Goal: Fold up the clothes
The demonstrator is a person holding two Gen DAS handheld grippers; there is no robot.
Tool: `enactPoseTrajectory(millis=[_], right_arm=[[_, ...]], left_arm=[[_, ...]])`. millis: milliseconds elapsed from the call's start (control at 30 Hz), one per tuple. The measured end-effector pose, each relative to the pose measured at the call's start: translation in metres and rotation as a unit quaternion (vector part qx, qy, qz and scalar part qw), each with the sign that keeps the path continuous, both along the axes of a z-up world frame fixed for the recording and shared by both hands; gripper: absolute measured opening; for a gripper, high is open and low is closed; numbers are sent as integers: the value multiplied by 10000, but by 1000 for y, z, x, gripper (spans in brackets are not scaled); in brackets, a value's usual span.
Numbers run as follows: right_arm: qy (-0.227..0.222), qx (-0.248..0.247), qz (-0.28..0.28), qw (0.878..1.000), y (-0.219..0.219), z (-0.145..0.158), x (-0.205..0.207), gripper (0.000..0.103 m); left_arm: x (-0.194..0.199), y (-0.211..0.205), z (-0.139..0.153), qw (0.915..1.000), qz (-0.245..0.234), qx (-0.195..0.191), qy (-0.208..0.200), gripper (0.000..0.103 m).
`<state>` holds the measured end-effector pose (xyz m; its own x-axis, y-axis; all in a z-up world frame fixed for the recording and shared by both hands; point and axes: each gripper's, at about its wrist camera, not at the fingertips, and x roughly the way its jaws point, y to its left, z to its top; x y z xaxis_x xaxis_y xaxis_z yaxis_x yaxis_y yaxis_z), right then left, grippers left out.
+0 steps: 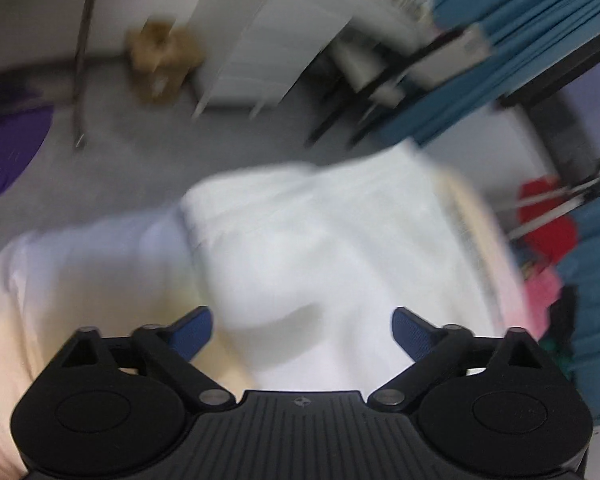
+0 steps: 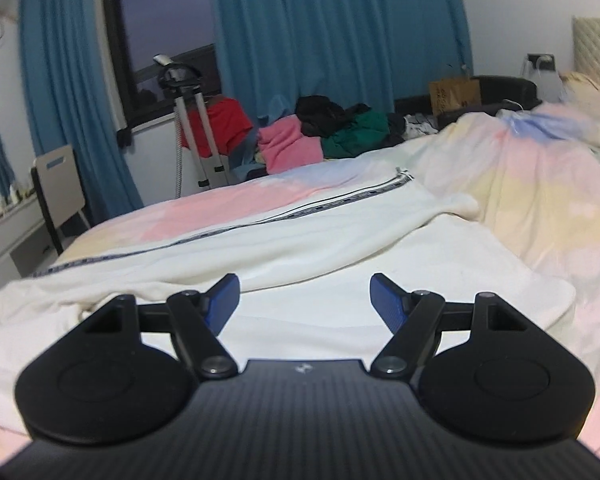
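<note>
The white garment lies spread on the bed, zipper running toward 1 o'clock. Left gripper and right gripper hover over it, fingers spread, pinching nothing. Best pinch an edge cleanly and fold flat. A clothes pile sits at 12 o'clock, well apart.

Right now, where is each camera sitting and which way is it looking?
Left wrist: on the left gripper, tilted and blurred, looking over the white garment toward the floor; open jaws show.
Right wrist: on the right gripper, level, looking across the bed toward the blue curtains; open jaws show.
Shared: white garment, curtains.
</note>
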<state>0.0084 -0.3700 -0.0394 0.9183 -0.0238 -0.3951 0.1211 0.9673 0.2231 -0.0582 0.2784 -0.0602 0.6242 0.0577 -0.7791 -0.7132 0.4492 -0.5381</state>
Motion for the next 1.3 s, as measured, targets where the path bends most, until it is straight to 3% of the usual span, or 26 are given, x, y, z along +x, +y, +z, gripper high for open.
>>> enactPoseTrajectory(millis=[233, 333, 467, 600, 667, 767, 800, 867, 900, 967, 1033, 1067, 1133, 1300], right_arm=[[-199, 224, -303, 9991, -15, 2, -4, 74], [-119, 492, -462, 9976, -27, 2, 2, 74], [-193, 1064, -959, 9895, -59, 1, -1, 74], [-689, 1655, -2142, 9602, -100, 0, -24, 76], [-847, 1836, -2531, 9461, -118, -4, -33, 76], [-502, 2569, -2881, 9211, -149, -27, -35, 76], [-341, 2886, -3008, 9083, -159, -38, -36, 75], [86, 3710, -3271, 8691, -177, -67, -36, 74], [211, 4025, -3351, 8516, -182, -79, -36, 66], [450, 4552, -3450, 8196, -189, -101, -34, 65], [638, 4702, -3344, 8143, -190, -111, -25, 64], [740, 4759, -3282, 8126, -189, -116, -19, 58], [922, 4758, -3145, 8162, -184, -119, -5, 55], [861, 4730, -3304, 8122, -184, -118, 18, 38]], left_arm=[[-21, 22, -33, 9947, 404, -881, -339, 90], [-32, 19, -32, 9877, 272, -1188, -980, 90], [-46, 18, -28, 9696, 102, -1489, -1938, 91], [-58, 16, -29, 9580, 130, -1665, -2329, 89], [-57, 16, -33, 9621, 110, -1728, -2107, 89], [-45, 15, -44, 9734, -138, -1789, -1423, 87], [-40, 15, -50, 9741, -173, -1875, -1249, 85], [-32, 14, -61, 9725, -195, -2057, -1074, 84], [-30, 13, -62, 9730, -231, -2047, -1043, 84], [-25, 12, -58, 9743, -318, -1962, -1061, 85], [-25, 10, -55, 9694, -285, -2034, -1347, 85], [-26, 9, -55, 9649, -253, -2104, -1552, 85], [-24, 9, -54, 9573, -282, -2175, -1885, 85], [-31, 3, -62, 9564, 119, -2318, -1775, 76]])
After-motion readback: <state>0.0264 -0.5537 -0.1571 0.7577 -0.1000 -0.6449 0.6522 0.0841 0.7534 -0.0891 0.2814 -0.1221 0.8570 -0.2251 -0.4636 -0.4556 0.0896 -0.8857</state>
